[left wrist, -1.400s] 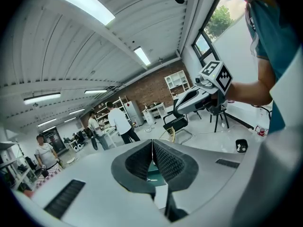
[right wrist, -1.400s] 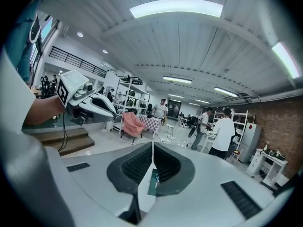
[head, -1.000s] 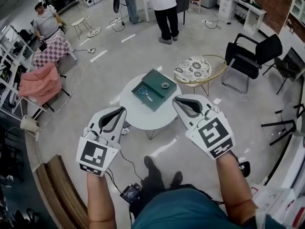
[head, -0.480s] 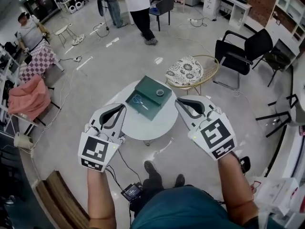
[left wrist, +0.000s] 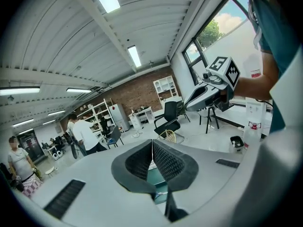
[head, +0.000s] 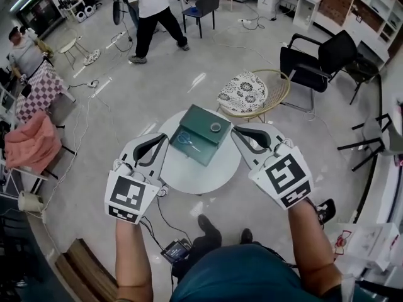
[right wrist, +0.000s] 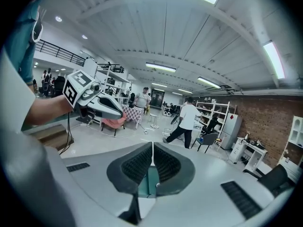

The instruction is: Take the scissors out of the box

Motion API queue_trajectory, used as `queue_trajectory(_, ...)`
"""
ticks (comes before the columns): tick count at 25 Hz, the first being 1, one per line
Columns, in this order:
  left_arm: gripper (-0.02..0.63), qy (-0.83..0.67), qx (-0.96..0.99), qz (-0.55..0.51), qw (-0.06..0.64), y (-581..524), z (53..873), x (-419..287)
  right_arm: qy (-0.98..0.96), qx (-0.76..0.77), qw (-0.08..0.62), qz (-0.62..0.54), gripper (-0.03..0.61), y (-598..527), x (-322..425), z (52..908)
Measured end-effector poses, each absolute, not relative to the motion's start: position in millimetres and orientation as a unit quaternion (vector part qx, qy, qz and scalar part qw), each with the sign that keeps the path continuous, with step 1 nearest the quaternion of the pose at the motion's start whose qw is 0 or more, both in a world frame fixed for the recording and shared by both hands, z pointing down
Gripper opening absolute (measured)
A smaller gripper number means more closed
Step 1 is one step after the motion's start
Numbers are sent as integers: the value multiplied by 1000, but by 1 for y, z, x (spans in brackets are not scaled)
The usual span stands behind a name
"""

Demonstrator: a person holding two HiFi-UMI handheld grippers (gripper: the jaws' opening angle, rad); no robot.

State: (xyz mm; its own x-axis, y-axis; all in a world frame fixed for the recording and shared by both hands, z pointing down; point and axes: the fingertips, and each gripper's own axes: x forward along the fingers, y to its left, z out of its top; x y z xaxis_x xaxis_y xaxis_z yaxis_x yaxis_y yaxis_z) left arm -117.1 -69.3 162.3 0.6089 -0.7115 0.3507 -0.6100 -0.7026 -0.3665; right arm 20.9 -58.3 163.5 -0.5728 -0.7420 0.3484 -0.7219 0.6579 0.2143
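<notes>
A green box (head: 200,145) lies open on the round white table (head: 208,172), its lid (head: 206,122) folded back. Blue-handled scissors (head: 186,139) rest inside the box, and a roll of tape (head: 216,128) sits on the lid. My left gripper (head: 164,139) hovers at the table's left edge, shut and empty, just left of the box. My right gripper (head: 236,131) is shut and empty at the box's right side. In the left gripper view the shut jaws (left wrist: 152,144) point at the green box (left wrist: 156,178). The right gripper view shows its shut jaws (right wrist: 152,146) over the box (right wrist: 152,181).
A wicker chair with a patterned cushion (head: 254,92) stands just behind the table, and a black chair (head: 317,59) is farther right. A person (head: 148,10) walks at the back. Pink cloth (head: 28,145) lies on a chair at left. Cables and a small device (head: 175,251) are on the floor.
The table and box have drawn closer. Both shut grippers have come forward from short of the table to either side of the box.
</notes>
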Motion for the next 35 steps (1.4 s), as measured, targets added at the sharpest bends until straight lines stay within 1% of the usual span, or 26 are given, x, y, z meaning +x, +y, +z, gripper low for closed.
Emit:
queue_trajectory(8,21,346,-901,-237,110,-112,164,-143,-875,434,214,-17,40,-96,-9,166)
queue_trajectory(17,21,321,-908,-244,111,-144,189,-196,-865,448,225,-14,40,-127,-66,180)
queue_trajectory(26,21,327,-901,-268,96,-165,218,-209,-879,421,225,-13,40,-161,-81,199)
queue_trajectory(35,21,329,-889,-307,83,-219,261,-222,-893,389,227,-1,38,-227,-97,233)
